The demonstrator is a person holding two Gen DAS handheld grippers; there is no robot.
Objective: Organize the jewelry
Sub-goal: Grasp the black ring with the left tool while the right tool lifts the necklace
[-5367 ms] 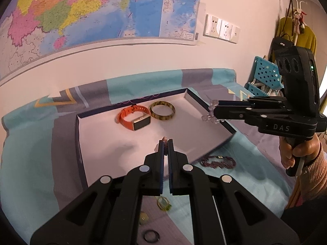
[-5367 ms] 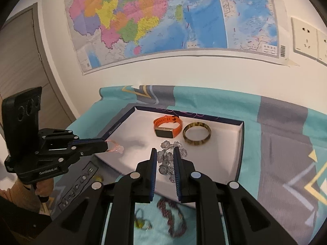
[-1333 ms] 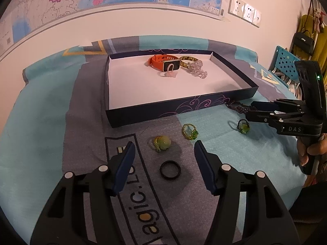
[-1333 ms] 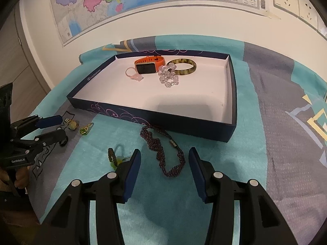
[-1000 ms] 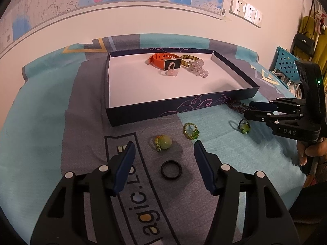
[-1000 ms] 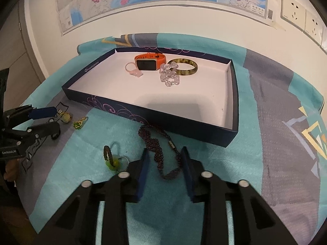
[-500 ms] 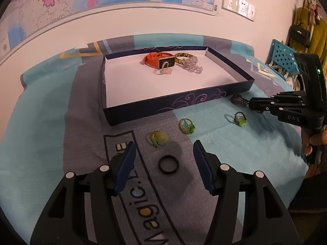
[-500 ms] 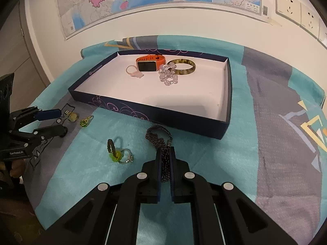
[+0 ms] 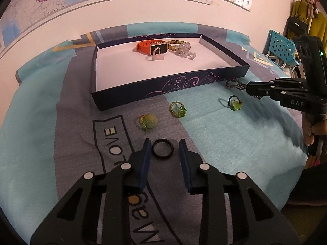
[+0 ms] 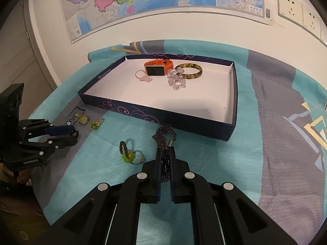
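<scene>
My left gripper (image 9: 164, 144) hangs low over the cloth with a black ring (image 9: 163, 149) between its closing jaws; a gap still shows beside the right pad. My right gripper (image 10: 165, 151) is shut on a dark beaded strand (image 10: 163, 134), whose looped end lies on the teal cloth in front of the navy tray (image 10: 155, 118). Inside the tray lie an orange watch (image 10: 157, 67), a mottled bangle (image 10: 190, 71), a clear bead bracelet (image 10: 175, 79) and a pink ring (image 10: 142, 76).
Loose on the cloth lie a pale green stone ring (image 9: 149, 121), a green bead ring (image 9: 177, 109) and a dark-banded green ring (image 9: 235, 104), with a silver ring (image 10: 140, 159) beside it. A blue basket (image 9: 282, 47) stands at the far right.
The left jaws have narrowed around the black ring. The right jaws have shut on the dark beaded strand and stayed shut. Neither hand has shifted much.
</scene>
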